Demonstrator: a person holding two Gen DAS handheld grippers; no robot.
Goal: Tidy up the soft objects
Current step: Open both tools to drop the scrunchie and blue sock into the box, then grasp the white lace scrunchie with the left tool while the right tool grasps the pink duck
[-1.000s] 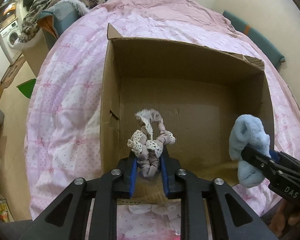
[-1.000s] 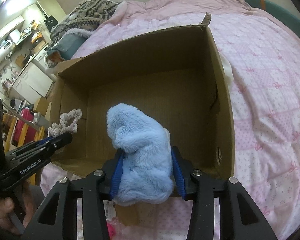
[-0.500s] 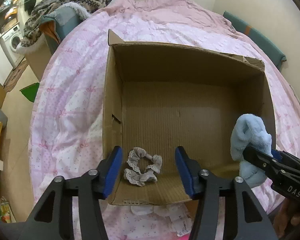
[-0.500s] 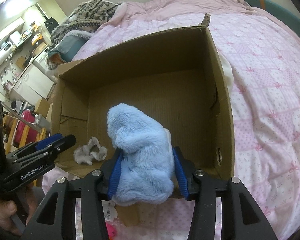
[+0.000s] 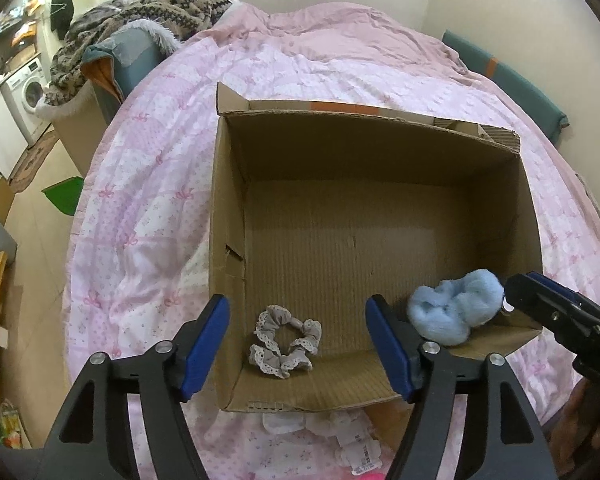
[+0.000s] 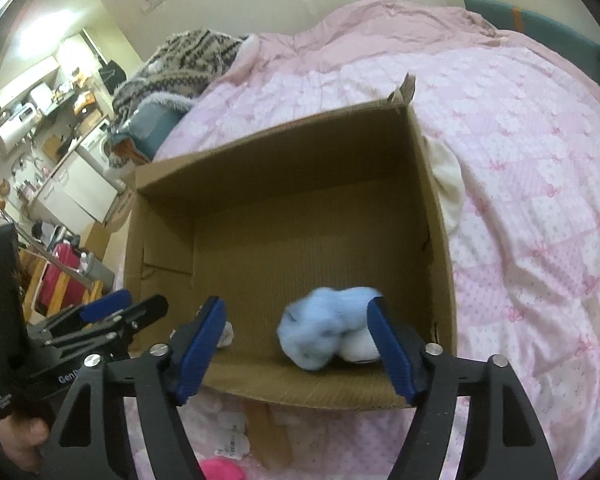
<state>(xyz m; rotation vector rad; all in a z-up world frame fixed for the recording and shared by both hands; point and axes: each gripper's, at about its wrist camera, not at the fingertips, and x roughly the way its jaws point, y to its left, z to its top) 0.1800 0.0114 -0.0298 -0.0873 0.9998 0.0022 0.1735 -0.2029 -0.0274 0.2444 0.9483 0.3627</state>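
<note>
An open cardboard box stands on the pink bed. A beige lace scrunchie lies on the box floor at the near left. A fluffy light-blue soft toy lies on the floor at the near right, slightly blurred in the right wrist view. My left gripper is open and empty above the near edge, over the scrunchie. My right gripper is open and empty above the blue toy; it also shows in the left wrist view.
The pink quilt surrounds the box. A white cloth lies against the box's right outer wall. White items with tags and a pink thing lie in front of the box. A patterned blanket pile sits far left.
My right gripper has opened and the blue toy has dropped onto the box floor. My left gripper opened earlier and let the scrunchie fall; it has since stayed open.
</note>
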